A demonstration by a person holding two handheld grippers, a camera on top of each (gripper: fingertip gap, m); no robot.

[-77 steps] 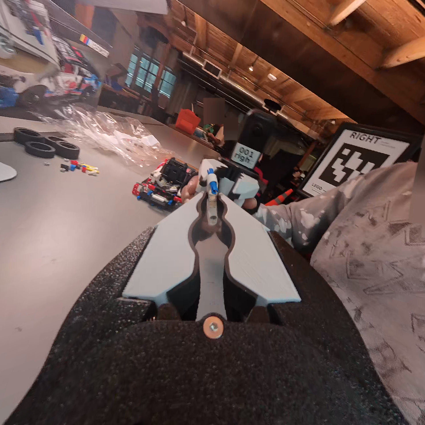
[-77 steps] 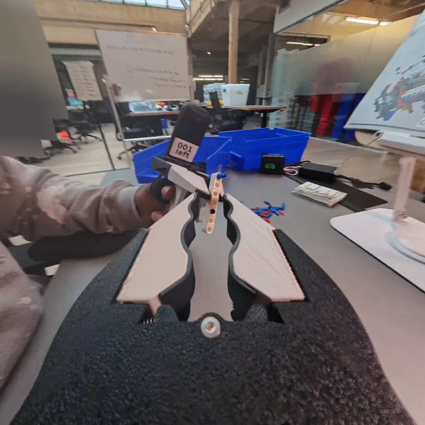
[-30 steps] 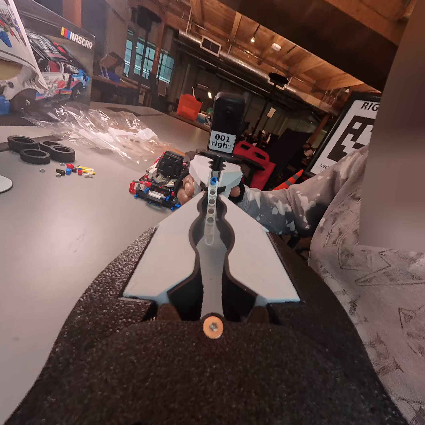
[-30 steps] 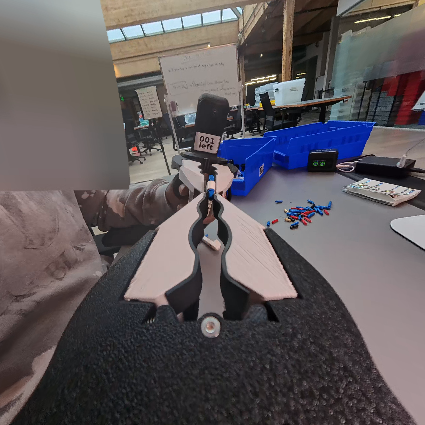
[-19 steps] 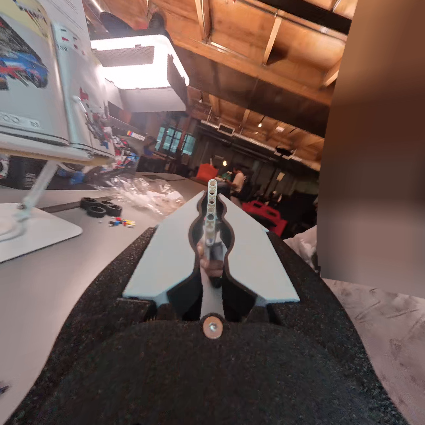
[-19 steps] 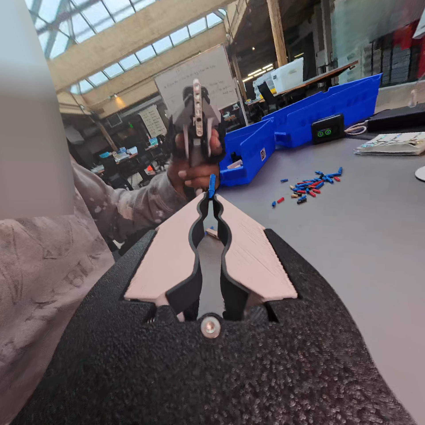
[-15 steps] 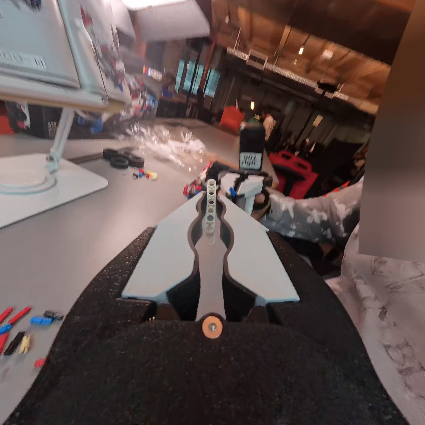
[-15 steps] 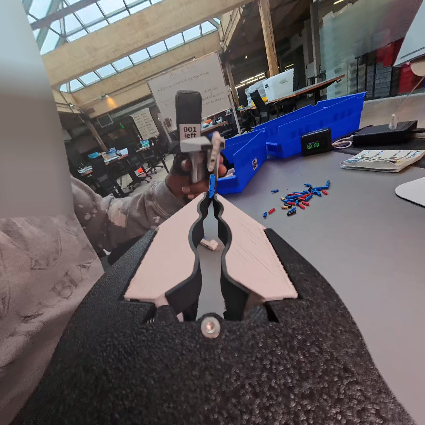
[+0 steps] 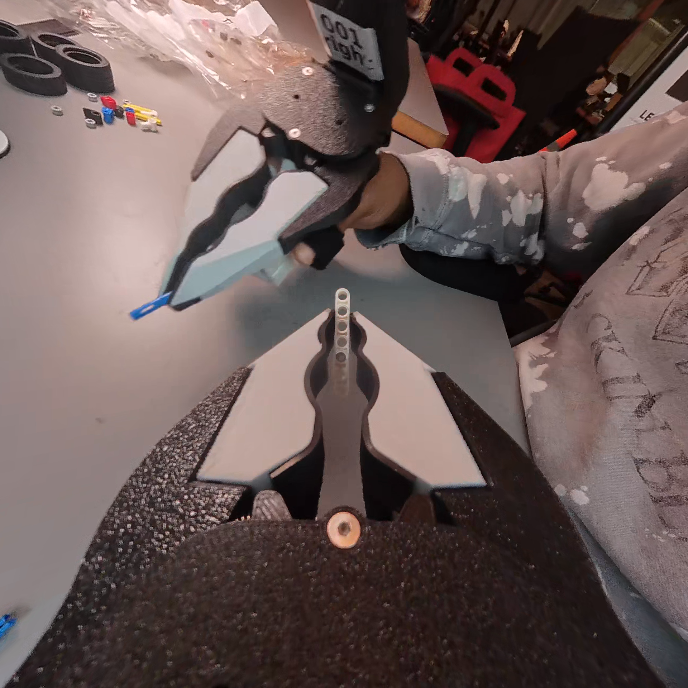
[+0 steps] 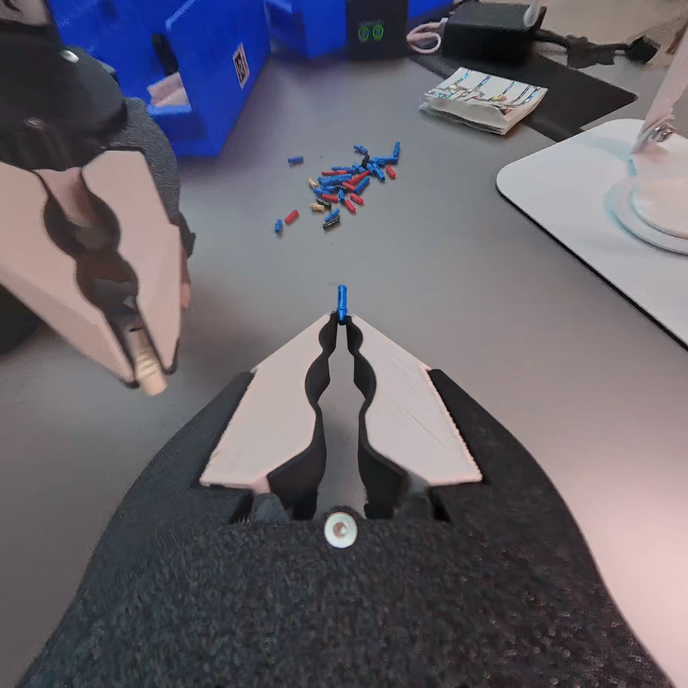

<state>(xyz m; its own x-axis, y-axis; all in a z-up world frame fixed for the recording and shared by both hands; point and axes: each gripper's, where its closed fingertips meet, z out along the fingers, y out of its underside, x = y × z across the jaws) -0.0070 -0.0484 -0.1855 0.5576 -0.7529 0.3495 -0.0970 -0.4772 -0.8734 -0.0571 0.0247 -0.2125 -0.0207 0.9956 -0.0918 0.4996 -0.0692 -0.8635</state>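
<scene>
My left gripper [image 9: 341,314] is shut on a pale grey beam with a row of holes [image 9: 341,327]; the beam's end sticks out past the tips. It also shows at the left of the right wrist view [image 10: 147,372], tilted down over the grey table [image 10: 446,298]. My right gripper [image 10: 341,316] is shut on a small blue pin [image 10: 341,299] held at the very tips. The right gripper also shows in the left wrist view [image 9: 175,298], angled down to the left with the blue pin [image 9: 149,307] at its tip. Both grippers hang just above the table, apart from each other.
A heap of small blue, red and black pins [image 10: 346,182] lies ahead. Blue bins [image 10: 208,70], a folded booklet [image 10: 484,98] and a white stand base [image 10: 595,208] ring it. Black tyres [image 9: 56,63], small parts [image 9: 119,113] and clear plastic [image 9: 208,33] lie far left.
Both grippers have tipped down from facing each other in the air to pointing at the table. The pin and the beam have come apart; each gripper keeps its own piece.
</scene>
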